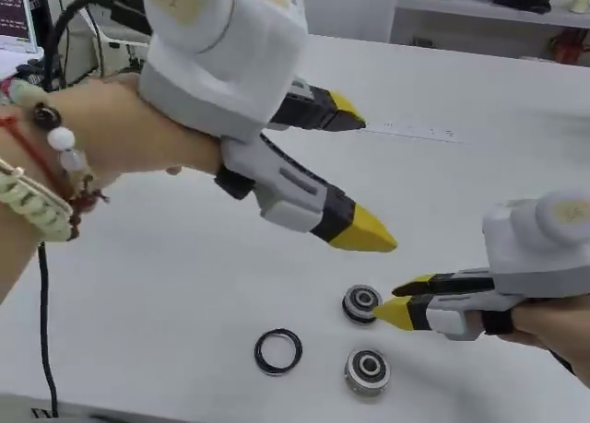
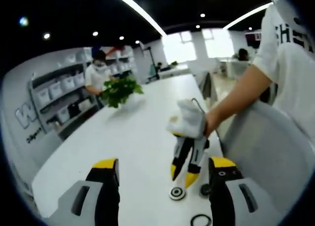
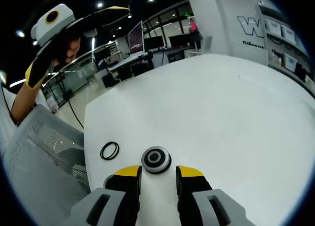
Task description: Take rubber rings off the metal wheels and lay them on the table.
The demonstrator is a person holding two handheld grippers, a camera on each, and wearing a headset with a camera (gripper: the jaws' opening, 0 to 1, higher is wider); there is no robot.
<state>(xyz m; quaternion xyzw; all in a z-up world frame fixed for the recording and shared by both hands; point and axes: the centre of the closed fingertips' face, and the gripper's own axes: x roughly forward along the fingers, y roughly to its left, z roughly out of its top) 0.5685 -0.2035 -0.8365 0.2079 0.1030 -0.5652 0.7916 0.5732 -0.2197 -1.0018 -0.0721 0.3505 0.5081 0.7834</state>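
Strip lights (image 2: 139, 13) run above a long white table (image 2: 142, 137), shelving (image 2: 74, 110) (stocked with bins (image 2: 51, 94)) alongside.

Left tongs (image 2: 163, 163): yellow-tipped jaws spread wide over white worktop (image 2: 133, 132). Right tongs (image 2: 182, 176) point down, tips just above round metal wheel (image 2: 177, 193). Second darker wheel (image 2: 205, 189) just beside it. Loose black rubber ring (image 2: 201, 219) lies flat nearby.

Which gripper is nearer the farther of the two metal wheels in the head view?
Right. The right gripper sits low at the table, its fingers right beside that wheel. The left gripper is up above the table, well off it.
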